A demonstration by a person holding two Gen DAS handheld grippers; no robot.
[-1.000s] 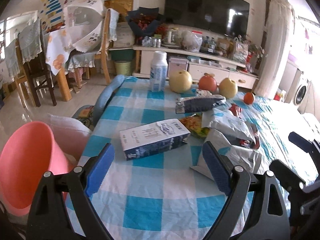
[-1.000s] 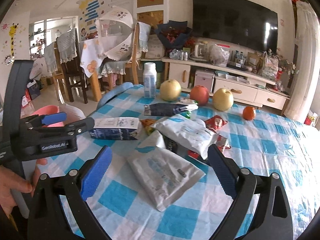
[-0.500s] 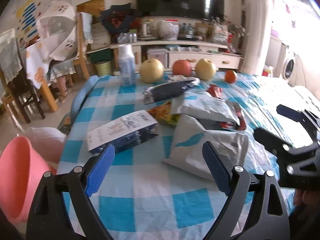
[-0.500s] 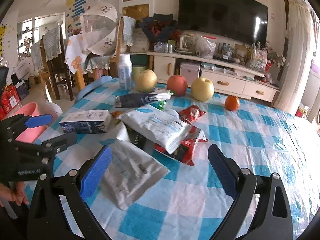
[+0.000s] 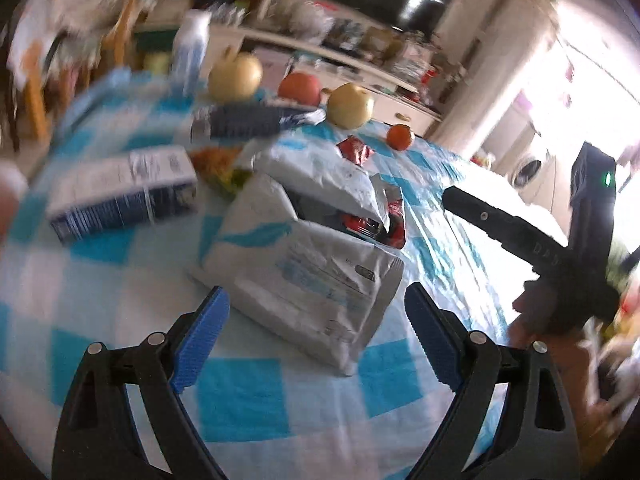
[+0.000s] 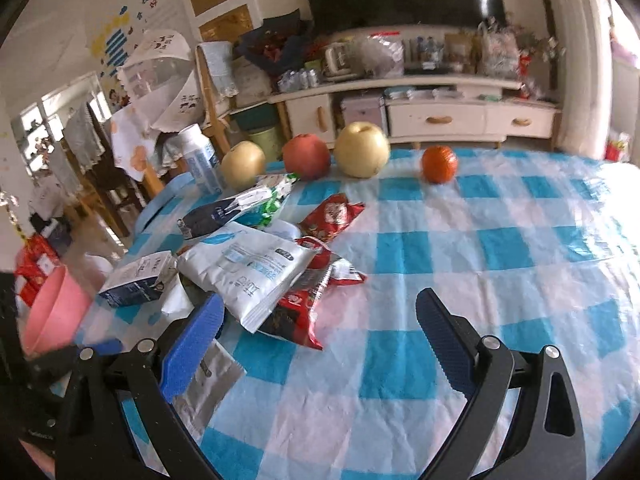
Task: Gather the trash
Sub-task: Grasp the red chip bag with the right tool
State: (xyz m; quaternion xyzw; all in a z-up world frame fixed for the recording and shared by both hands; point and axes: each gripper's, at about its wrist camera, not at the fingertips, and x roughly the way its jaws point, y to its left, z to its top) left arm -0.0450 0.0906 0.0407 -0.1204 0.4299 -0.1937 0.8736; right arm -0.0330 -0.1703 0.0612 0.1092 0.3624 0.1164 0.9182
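Print on the wrappers is too blurred to read. Two grey mailer bags (image 5: 308, 276) overlap mid-tabletop (image 6: 460, 264) with red snack wrappers (image 6: 332, 214), one milk carton (image 5: 124, 196) and one dark pouch (image 6: 224, 214); four fruits line the far edge. Left gripper (image 5: 316, 340) is spread wide, empty, over the nearer bag's corner; right gripper (image 6: 320, 332) is likewise spread, empty.

Your far table edge: two pears (image 6: 362, 150), an apple (image 6: 306, 156), an orange (image 6: 439, 164) (all on blue-checked cloth (image 6: 500, 240)).
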